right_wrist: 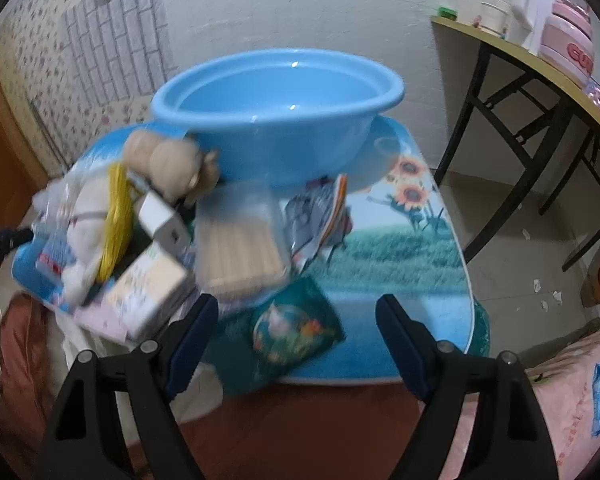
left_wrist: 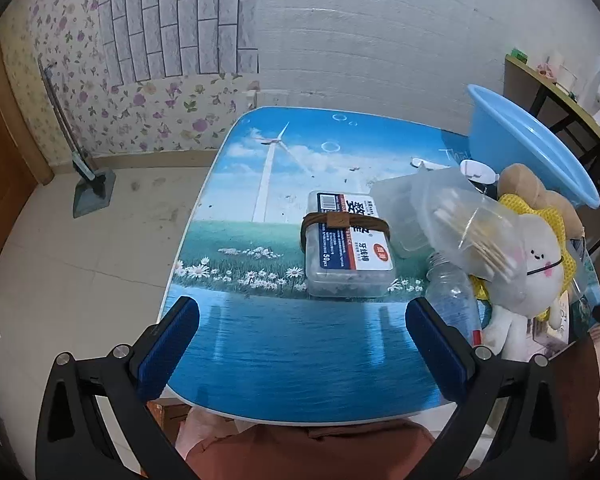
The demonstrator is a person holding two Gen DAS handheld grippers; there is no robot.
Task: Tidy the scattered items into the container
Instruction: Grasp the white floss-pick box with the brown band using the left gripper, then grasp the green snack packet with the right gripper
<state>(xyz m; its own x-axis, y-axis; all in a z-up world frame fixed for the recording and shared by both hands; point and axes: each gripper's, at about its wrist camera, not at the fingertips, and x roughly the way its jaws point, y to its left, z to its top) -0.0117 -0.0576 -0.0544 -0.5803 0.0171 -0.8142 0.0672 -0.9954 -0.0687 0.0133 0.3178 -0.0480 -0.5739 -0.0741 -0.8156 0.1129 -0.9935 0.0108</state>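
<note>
A light blue basin (right_wrist: 284, 128) stands at the back of the printed table; it also shows in the left wrist view (left_wrist: 528, 140). In front of it lie a clear box of wooden sticks (right_wrist: 240, 248), a plush toy (right_wrist: 92, 216), a small white box (right_wrist: 162, 216), a patterned box (right_wrist: 148, 292), a foil packet (right_wrist: 320, 216) and a dark green packet (right_wrist: 292, 332). In the left wrist view a floss-pick box (left_wrist: 348, 248) with a brown band lies mid-table, beside a clear bag of sticks (left_wrist: 472, 232) and the plush (left_wrist: 536, 264). My left gripper (left_wrist: 300, 340) and right gripper (right_wrist: 296, 336) are open and empty.
A small clear bottle (left_wrist: 456, 300) lies by the plush. A desk (right_wrist: 540, 64) with pink containers stands to the right. A mop (left_wrist: 84, 176) leans on the floral wall at left. Tiled floor surrounds the table (left_wrist: 292, 356).
</note>
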